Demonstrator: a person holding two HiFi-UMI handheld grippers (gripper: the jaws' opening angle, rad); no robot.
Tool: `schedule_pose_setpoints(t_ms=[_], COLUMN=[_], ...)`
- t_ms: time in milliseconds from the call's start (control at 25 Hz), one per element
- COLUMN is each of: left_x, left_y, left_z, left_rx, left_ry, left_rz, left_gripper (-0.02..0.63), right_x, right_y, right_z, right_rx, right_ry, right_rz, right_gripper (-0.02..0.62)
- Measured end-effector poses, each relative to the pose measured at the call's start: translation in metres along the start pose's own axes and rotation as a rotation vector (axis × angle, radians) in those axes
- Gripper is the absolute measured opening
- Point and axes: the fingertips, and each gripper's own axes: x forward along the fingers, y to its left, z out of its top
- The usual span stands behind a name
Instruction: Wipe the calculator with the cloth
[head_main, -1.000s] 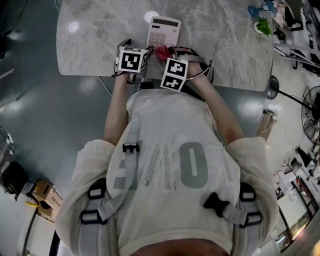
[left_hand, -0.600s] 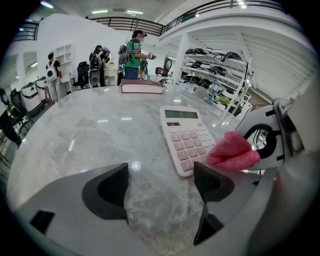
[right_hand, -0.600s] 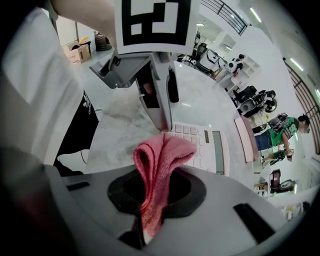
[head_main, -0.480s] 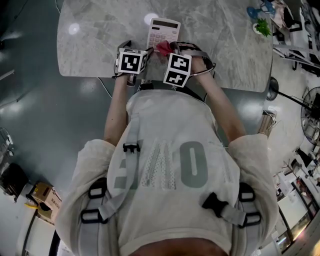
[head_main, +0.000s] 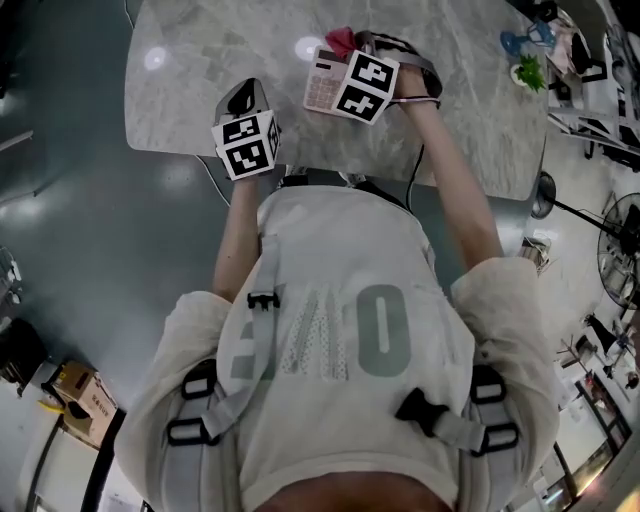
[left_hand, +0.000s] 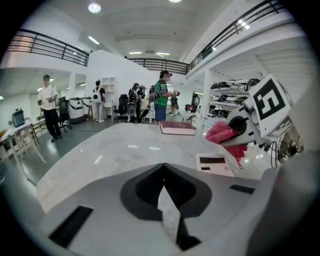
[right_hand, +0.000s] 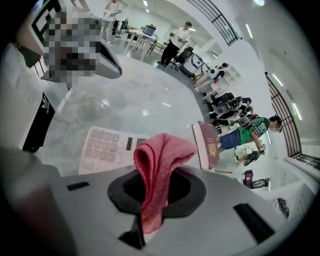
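Head view: marble counter (head_main: 470, 110); pale pink calculator (head_main: 322, 90) lying flat on it, partly beneath the right hand-held gripper (head_main: 348, 45). Left gripper view: left hand-held gripper (left_hand: 164, 172), jaws just closed together, nothing between them. Right gripper view: jaws clamped on the red cloth (right_hand: 159, 160), which hangs above the calculator.

A pale pink rectangular plastic calculator (head_main: 320, 90) is laid flat, keys up, on the grey marble table (head_main: 200, 90), display end far. A crumpled red cloth (right_hand: 159, 162) is pinched in the right gripper (right_hand: 152, 195), near the calculator's far end.
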Motion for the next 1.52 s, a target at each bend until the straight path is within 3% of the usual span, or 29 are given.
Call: schedule_pose_setpoints(t_ms=[280, 760, 1200, 1520], left_x=[-0.017, -0.019, -0.018, -0.018], left_y=[0.03, 0.054, 0.055, 0.051], left_z=[0.011, -0.017, -0.009, -0.011], left_rx=[-0.062, -0.101, -0.105, -0.102], left_ry=[-0.063, -0.011, -0.022, -0.011], left_rz=[0.055, 0.09, 0.085, 0.077], left_gripper=[0.02, 0.02, 0.02, 0.02], right_x=[0.018, 0.044, 0.04, 0.041], right_y=[-0.001, 0.014, 0.021, 0.055], right_z=[0.009, 0.013, 0.015, 0.017], right_rx=[-0.021, -0.018, -0.056, -0.122], right_ry=[0.029, 0.092, 0.116, 0.123], right_rz=[0.008, 0.027, -0.053, -0.023], right_gripper=[0.055, 0.055, 0.055, 0.055])
